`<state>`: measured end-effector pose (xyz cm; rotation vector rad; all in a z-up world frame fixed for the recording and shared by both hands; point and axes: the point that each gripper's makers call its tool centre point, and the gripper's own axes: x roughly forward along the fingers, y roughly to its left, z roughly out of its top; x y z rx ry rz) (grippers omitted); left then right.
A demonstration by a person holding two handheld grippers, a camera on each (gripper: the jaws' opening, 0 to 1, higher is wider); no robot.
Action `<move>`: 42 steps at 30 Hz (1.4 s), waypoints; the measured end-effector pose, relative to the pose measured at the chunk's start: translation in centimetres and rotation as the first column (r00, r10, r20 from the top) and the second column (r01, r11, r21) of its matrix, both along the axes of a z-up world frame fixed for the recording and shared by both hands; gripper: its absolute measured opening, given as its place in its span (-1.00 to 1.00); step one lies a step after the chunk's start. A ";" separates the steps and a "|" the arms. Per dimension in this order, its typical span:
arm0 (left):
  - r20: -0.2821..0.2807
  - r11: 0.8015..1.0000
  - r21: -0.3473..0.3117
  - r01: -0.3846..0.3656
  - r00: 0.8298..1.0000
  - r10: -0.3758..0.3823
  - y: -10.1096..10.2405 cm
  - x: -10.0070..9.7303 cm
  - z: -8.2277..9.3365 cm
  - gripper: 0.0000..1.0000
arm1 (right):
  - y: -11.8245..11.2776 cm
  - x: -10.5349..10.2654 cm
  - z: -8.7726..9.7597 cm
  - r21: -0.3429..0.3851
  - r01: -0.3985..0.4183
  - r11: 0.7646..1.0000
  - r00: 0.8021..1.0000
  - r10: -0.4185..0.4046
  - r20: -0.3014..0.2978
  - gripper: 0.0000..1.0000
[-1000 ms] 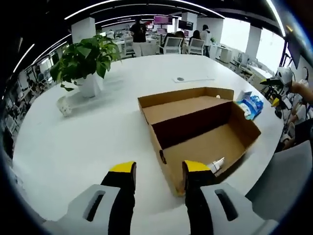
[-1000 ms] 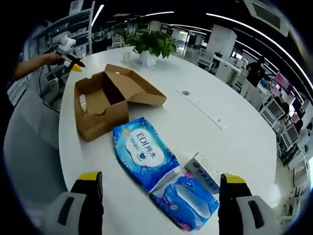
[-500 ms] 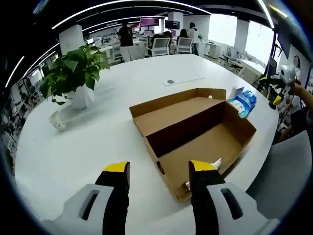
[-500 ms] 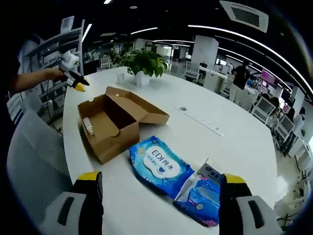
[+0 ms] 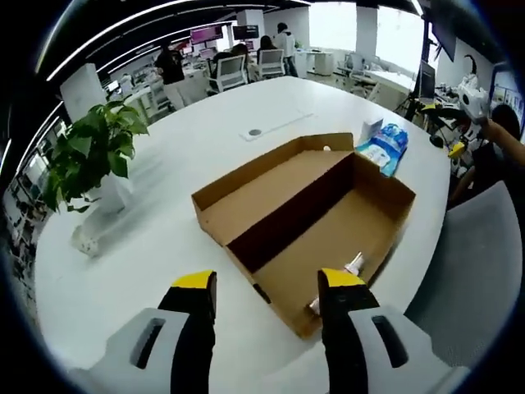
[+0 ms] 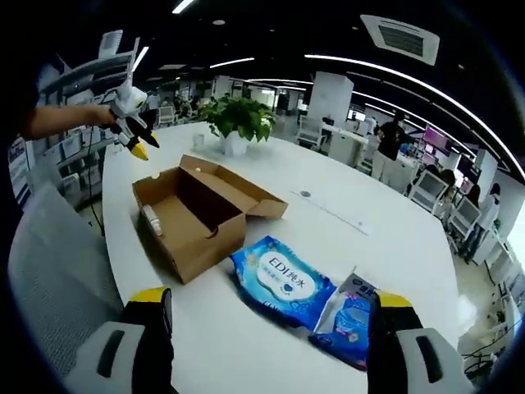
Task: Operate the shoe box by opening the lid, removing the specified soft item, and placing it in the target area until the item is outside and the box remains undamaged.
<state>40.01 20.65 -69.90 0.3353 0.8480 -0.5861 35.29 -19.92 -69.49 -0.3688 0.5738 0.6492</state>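
The brown cardboard shoe box (image 5: 303,222) stands open on the white table, its lid folded back flat. A small white tube (image 5: 353,265) lies in its near corner. My left gripper (image 5: 268,283) hovers open above the box's near corner, holding nothing. In the right gripper view the box (image 6: 197,222) sits at centre left, and a blue wet-wipe pack (image 6: 283,283) lies outside it on the table. A second blue pack (image 6: 349,320) lies beside the first. My right gripper (image 6: 271,302) is wide open above them, apart from both. The left gripper (image 6: 135,123) shows at upper left in a hand.
A potted plant (image 5: 86,156) stands on the far side of the table, and a white strip (image 6: 332,215) lies past the box. A small white carton (image 6: 358,287) touches the second pack. A grey chair (image 6: 49,271) is at the table's edge. People stand at distant desks.
Both views have shifted as the hands moved: the right gripper has pulled back from the wipe packs, which now look smaller and farther. Box and packs lie where they were. Both grippers stay open.
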 end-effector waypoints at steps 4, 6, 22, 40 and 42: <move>-0.035 0.998 0.027 0.048 0.998 -0.047 -0.3 -0.3 -0.9 0.03 | 1.0 -0.9 0.0 0.023 0.013 1.000 1.000 -0.013 0.001 0.99; -0.049 0.997 0.031 0.065 0.997 -0.064 -0.5 -0.5 -1.2 0.03 | 1.5 -1.3 0.0 0.032 0.016 0.999 1.000 -0.016 0.005 0.99; -0.157 0.959 0.104 0.262 0.957 -0.244 -2.0 -0.6 -2.8 -0.04 | 4.5 -4.5 1.0 0.076 0.044 0.996 0.998 -0.047 0.030 0.99; -0.216 0.879 0.164 0.447 0.886 -0.410 -5.1 -0.3 -4.8 -0.17 | 4.0 -7.3 1.3 0.127 0.129 0.983 0.991 -0.133 0.024 0.99; -0.227 0.867 0.166 0.470 0.874 -0.430 -5.4 -0.4 -5.3 -0.17 | 3.7 -7.4 1.5 0.131 0.135 0.982 0.990 -0.140 0.027 0.99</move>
